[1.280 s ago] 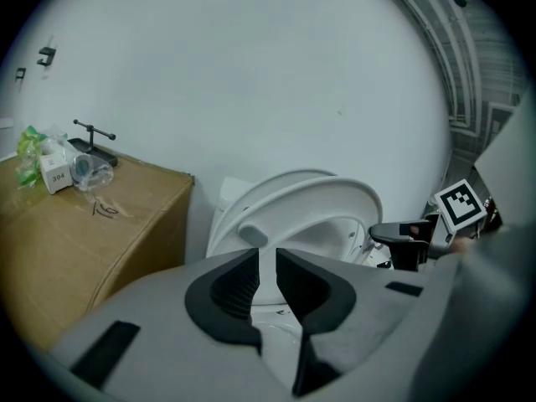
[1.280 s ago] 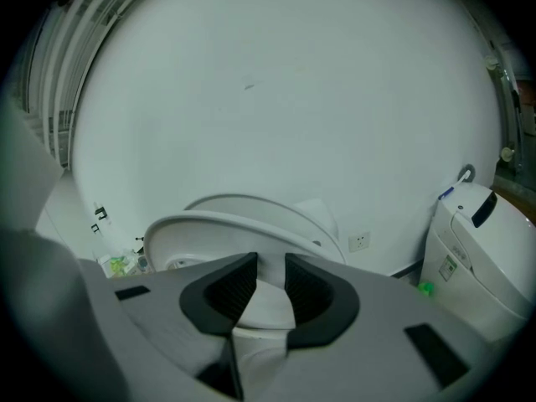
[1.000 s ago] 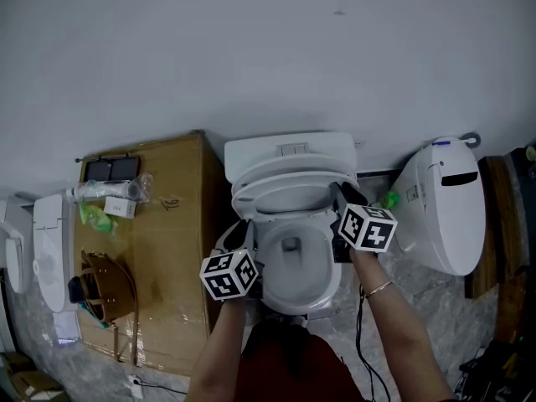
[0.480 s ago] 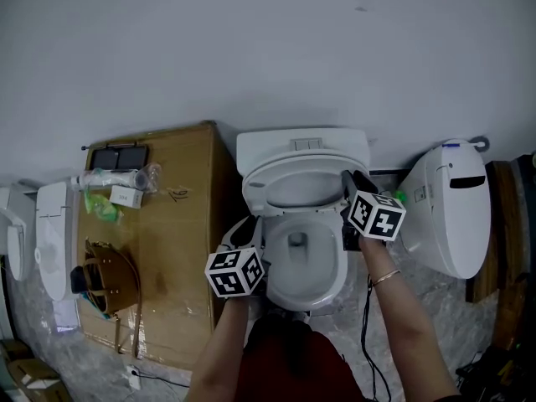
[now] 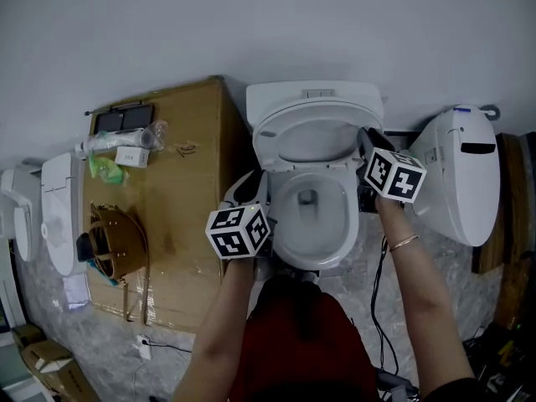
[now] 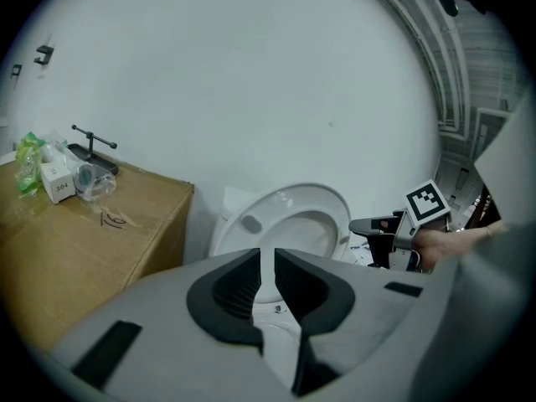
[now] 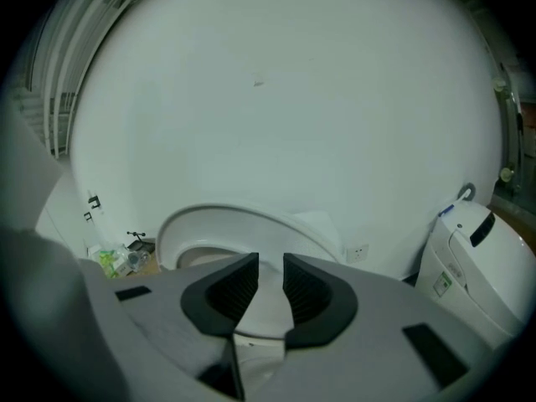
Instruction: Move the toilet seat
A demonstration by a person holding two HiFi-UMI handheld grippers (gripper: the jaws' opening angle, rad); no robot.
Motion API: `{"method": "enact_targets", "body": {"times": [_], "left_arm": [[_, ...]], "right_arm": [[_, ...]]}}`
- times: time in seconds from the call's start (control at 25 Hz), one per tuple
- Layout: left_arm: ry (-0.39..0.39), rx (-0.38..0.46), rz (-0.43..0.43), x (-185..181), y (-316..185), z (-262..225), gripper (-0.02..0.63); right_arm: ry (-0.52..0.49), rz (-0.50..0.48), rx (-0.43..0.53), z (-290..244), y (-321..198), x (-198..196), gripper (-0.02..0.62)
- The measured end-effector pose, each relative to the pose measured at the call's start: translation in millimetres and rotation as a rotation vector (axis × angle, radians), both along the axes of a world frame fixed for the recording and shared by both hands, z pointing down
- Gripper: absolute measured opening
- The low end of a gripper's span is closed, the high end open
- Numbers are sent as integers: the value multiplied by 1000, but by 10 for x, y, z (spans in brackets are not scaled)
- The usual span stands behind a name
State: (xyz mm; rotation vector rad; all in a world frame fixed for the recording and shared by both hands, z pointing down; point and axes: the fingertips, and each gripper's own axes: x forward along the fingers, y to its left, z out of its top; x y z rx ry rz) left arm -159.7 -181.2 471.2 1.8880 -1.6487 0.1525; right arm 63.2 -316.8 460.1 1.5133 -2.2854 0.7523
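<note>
A white toilet stands in the middle, its bowl (image 5: 308, 216) uncovered. The toilet seat (image 5: 270, 137) is tipped up steeply towards the cistern (image 5: 314, 97). My right gripper (image 5: 367, 139) sits on the seat's right edge. In the right gripper view its jaws are closing, and the right gripper (image 7: 270, 287) has the seat's white rim (image 7: 219, 221) pinched in the narrow gap. My left gripper (image 5: 254, 189) hangs by the bowl's left side, below the seat. In its own view the left gripper (image 6: 266, 279) has jaws closing but a little apart, holding nothing, with the raised seat (image 6: 295, 203) beyond them.
A large cardboard box (image 5: 180, 216) stands tight against the toilet's left side, carrying wrapped bottles (image 5: 121, 145) and a brown bag (image 5: 117, 254). Another white toilet (image 5: 465, 174) is close on the right, a white seat unit (image 5: 59, 224) at far left. A wall backs everything.
The seat has swung from half raised to nearly upright, and my right gripper has gone up and back with it. The left gripper stayed beside the bowl. The head view has shifted.
</note>
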Motion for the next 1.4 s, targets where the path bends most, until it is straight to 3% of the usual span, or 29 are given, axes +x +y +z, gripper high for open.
{"method": "enact_targets", "body": {"times": [0.16,0.44,1.0,1.4], "left_arm": [[-8,10,46,61,104,-76,69],[-22,45,185,316,241,-258,64],[-13,91,308,775,558,-482,59],[-117,142,356,842,868,-733,48]], "right_arm": [[-88,6,-23,-76,423,-45,91],[-123,-38,-15,-255,1116,-205,69],[-85,34,14,-415,2027,-8,25],[27,34,118,-725,2302,165,15]]}}
